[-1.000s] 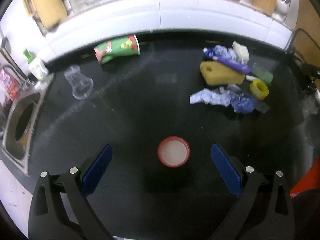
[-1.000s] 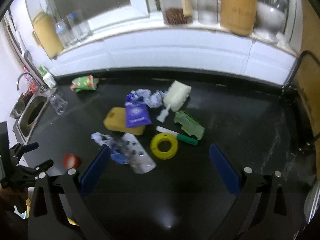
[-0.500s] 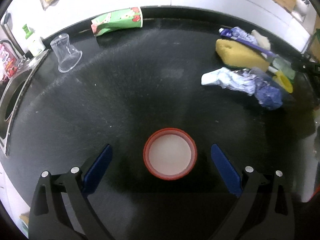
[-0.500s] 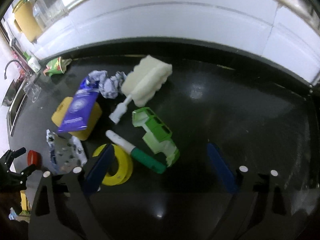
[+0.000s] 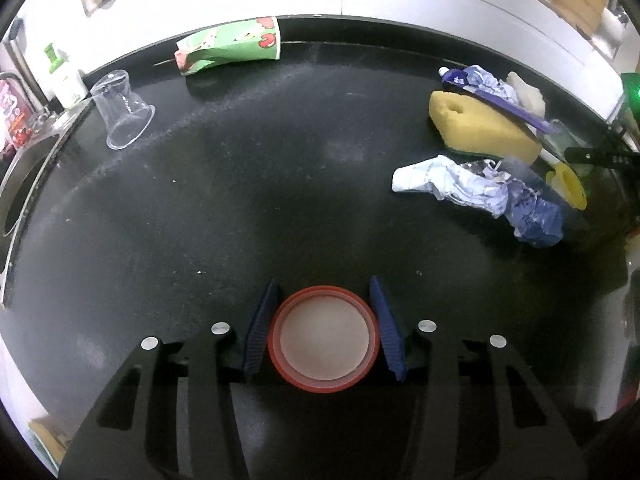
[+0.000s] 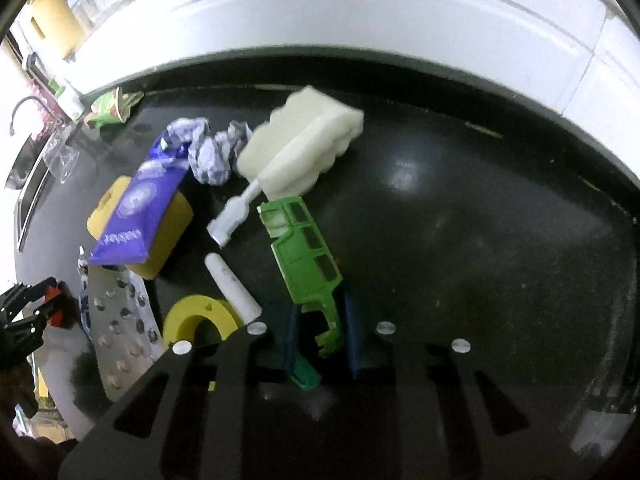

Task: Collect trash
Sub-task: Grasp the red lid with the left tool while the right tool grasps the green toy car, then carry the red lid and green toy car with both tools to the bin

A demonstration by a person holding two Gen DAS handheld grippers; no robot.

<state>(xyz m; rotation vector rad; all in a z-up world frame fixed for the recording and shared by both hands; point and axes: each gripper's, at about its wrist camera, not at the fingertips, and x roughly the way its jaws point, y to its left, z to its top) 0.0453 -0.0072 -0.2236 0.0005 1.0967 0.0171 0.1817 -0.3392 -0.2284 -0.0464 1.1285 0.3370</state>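
Observation:
A red lid (image 5: 324,340) with a pale inside lies flat on the black counter (image 5: 248,208). My left gripper (image 5: 323,292) is closing, and its blue pads (image 5: 260,328) stand against both sides of the lid's rim. In the right wrist view a green plastic toy-truck shell (image 6: 304,256) lies in the trash heap. My right gripper (image 6: 320,304) is closing, and its pads pinch the shell's near end. A white-and-green marker (image 6: 232,288) runs under the left finger.
Around the shell lie a yellow tape ring (image 6: 192,316), a blister pack (image 6: 120,336), a purple pouch (image 6: 140,208) on a yellow sponge (image 6: 172,220), crumpled paper (image 6: 212,152) and a white sponge brush (image 6: 300,148). A green paper cup (image 5: 228,48), a clear cup (image 5: 124,116) and the sink (image 5: 20,184) are far left.
Both grippers came down to the counter and went from wide open to narrow. The left one closed around the red lid; the right one moved over the heap and closed on the green shell.

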